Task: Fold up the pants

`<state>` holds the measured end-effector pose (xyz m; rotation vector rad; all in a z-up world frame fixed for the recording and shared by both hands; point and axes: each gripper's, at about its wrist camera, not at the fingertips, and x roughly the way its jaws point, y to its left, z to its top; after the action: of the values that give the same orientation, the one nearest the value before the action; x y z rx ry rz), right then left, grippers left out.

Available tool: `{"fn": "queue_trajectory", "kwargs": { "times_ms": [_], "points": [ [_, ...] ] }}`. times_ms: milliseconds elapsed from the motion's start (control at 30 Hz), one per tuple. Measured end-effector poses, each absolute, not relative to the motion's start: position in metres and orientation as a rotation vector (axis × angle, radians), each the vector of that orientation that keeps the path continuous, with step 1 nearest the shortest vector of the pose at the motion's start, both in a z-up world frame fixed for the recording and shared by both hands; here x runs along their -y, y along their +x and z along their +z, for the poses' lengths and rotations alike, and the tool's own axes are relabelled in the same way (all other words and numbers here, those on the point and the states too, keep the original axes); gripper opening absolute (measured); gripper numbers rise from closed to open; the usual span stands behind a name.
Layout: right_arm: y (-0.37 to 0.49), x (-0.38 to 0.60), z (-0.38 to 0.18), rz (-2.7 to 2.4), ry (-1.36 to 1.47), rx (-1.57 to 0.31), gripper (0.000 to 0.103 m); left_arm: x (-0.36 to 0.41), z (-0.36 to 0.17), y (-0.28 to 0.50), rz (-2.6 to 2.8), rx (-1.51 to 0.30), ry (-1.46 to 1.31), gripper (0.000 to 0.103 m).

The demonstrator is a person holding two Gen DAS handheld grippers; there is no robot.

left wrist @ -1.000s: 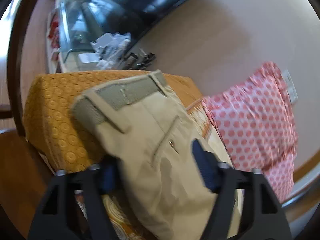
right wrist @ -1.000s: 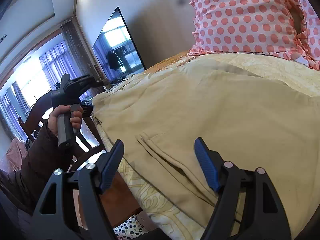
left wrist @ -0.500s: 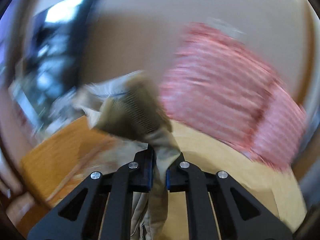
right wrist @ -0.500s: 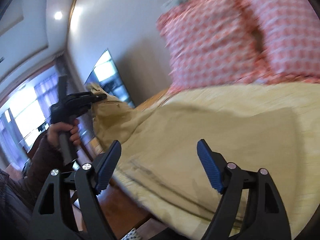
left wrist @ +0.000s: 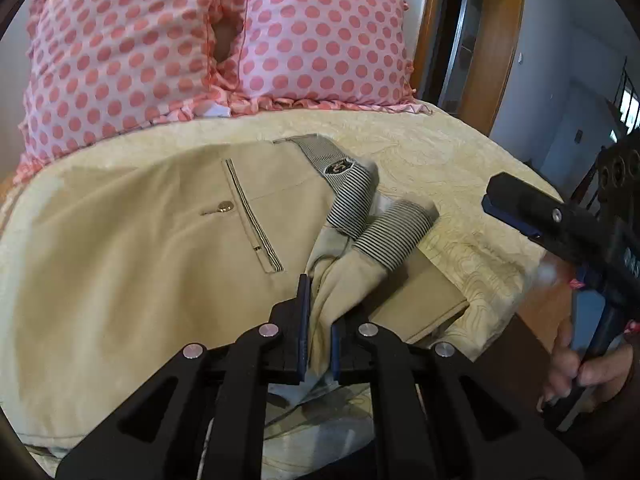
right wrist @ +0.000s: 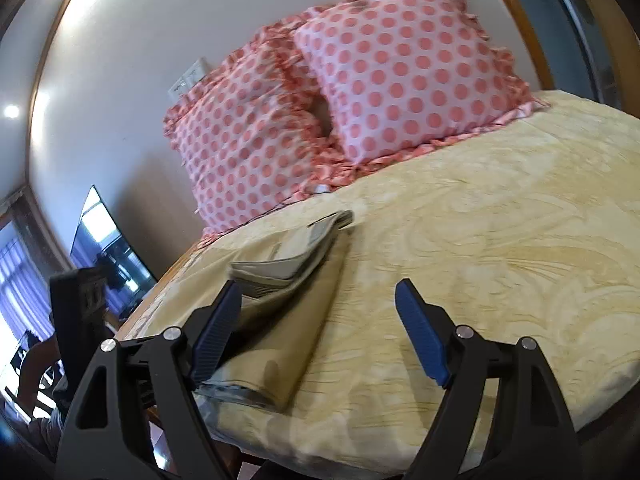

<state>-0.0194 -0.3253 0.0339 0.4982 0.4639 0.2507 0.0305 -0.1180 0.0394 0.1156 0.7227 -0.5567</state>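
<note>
Beige pants [left wrist: 160, 240] lie folded over on the yellow bedspread [left wrist: 440, 160], back pocket up, striped waistband lining [left wrist: 360, 200] turned out. My left gripper [left wrist: 318, 316] is shut on a bunched bit of the waistband at the near edge. In the right wrist view the folded pants [right wrist: 288, 288] lie to the left as a flat stack. My right gripper [right wrist: 320, 328] is open and empty, held just above the bed's near edge beside the pants; it also shows in the left wrist view [left wrist: 552, 220], off the bed's right side.
Two pink polka-dot pillows [left wrist: 200, 40] lean against the wall at the head of the bed [right wrist: 360, 88]. A TV [right wrist: 108, 248] stands at the far left. A wooden door frame [left wrist: 492, 40] is to the right of the bed.
My left gripper shut on the waistband, lifted it and swung it over toward the pillows; the pants now lie folded. My right gripper stayed open and moved rightward along the bed edge.
</note>
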Motion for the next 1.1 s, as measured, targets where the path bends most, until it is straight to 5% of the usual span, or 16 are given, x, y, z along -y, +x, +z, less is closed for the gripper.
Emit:
{"fn": "queue_trajectory", "kwargs": {
  "times_ms": [333,533,567,600,667,833,1100],
  "points": [
    [-0.009,0.318,0.049,0.323,0.521,-0.443,0.081,0.125,0.04,0.0,-0.572,-0.65,0.217,0.008],
    [0.013,0.277,0.068,0.506,0.456,-0.475,0.086,0.06,0.074,-0.009,-0.648,-0.602,0.016,0.017],
    [0.019,0.267,0.07,0.543,0.445,-0.491,0.086,0.046,0.08,-0.005,-0.609,-0.574,-0.02,0.032],
    [0.025,0.258,0.071,0.571,0.436,-0.508,0.087,0.034,0.085,-0.001,-0.557,-0.547,-0.043,0.067],
    [0.04,0.239,0.068,0.604,0.412,-0.562,0.09,0.011,0.088,0.013,-0.392,-0.498,-0.052,0.087],
    [0.057,0.22,0.032,0.536,0.397,-0.782,0.092,-0.006,0.049,0.046,-0.276,-0.654,-0.024,0.087],
    [0.041,0.237,0.047,0.525,0.382,-0.744,0.091,-0.033,0.052,0.052,-0.365,-0.701,-0.139,0.087]
  ]
}}
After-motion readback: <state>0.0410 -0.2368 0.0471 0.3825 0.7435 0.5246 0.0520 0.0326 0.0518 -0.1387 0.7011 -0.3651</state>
